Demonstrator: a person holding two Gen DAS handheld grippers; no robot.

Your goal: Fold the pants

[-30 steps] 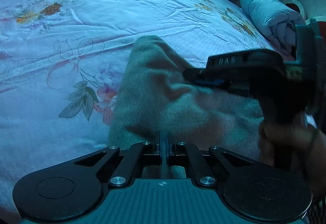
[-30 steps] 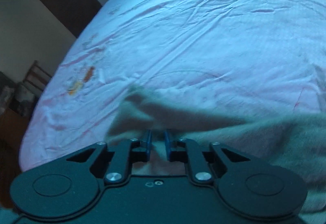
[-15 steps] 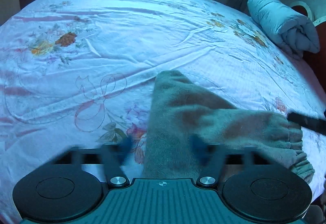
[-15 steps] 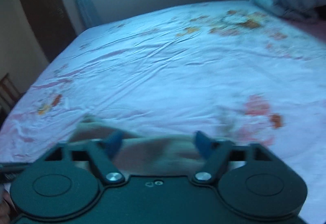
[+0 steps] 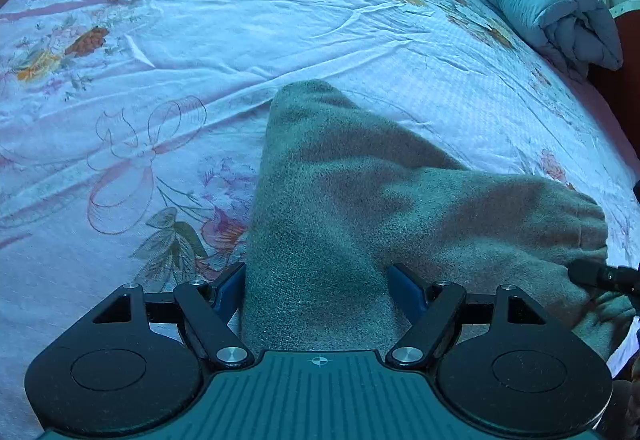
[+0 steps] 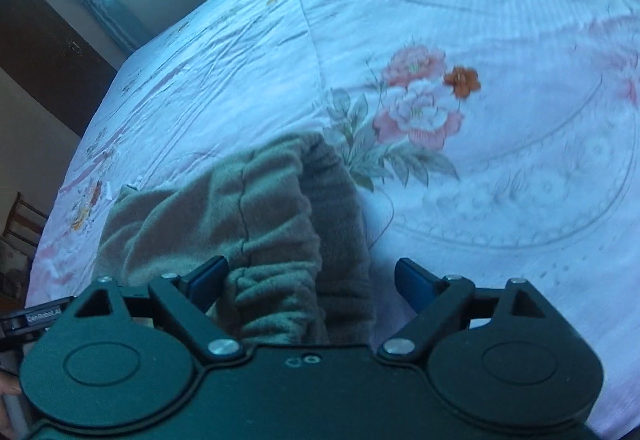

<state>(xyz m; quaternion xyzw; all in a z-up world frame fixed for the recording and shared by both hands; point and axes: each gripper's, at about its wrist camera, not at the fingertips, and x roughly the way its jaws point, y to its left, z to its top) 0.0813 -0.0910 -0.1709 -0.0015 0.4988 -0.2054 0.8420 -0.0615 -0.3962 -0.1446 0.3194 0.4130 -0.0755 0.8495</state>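
1. Pants [image 5: 352,208] — grey-green fleece, lying on the floral bedsheet [image 5: 200,52], near the edge where the person stands. Folded into a compact wedge in the left wrist view; the gathered elastic waistband [image 6: 276,252] shows nearest the camera in the right wrist view.
2. Left gripper [image 5: 318,286] — released. Its jaws have just been opening and now stand wide; the folded cloth lies between the blue fingers [image 5: 230,286], but the pads do not press on it.
3. Right gripper [image 6: 312,280] — likewise released, jaws just opened wide. The waistband end sits under and between them, nearer the left finger; the right finger is over bare sheet. Nothing gripped.
4. Rolled quilt [image 5: 548,8] — at the far corner of the bed, well apart from the work.
5. Step in hand, as judged — a fold has been laid down and let go; both tools are free above the garment.
6. Next move, as judged — either one more fold or a tidy-up. The waistband end looks bunched and uneven, so it calls for a fresh pinch on a clean edge, both layers caught together, then a level carry across so the stack does not slide open.
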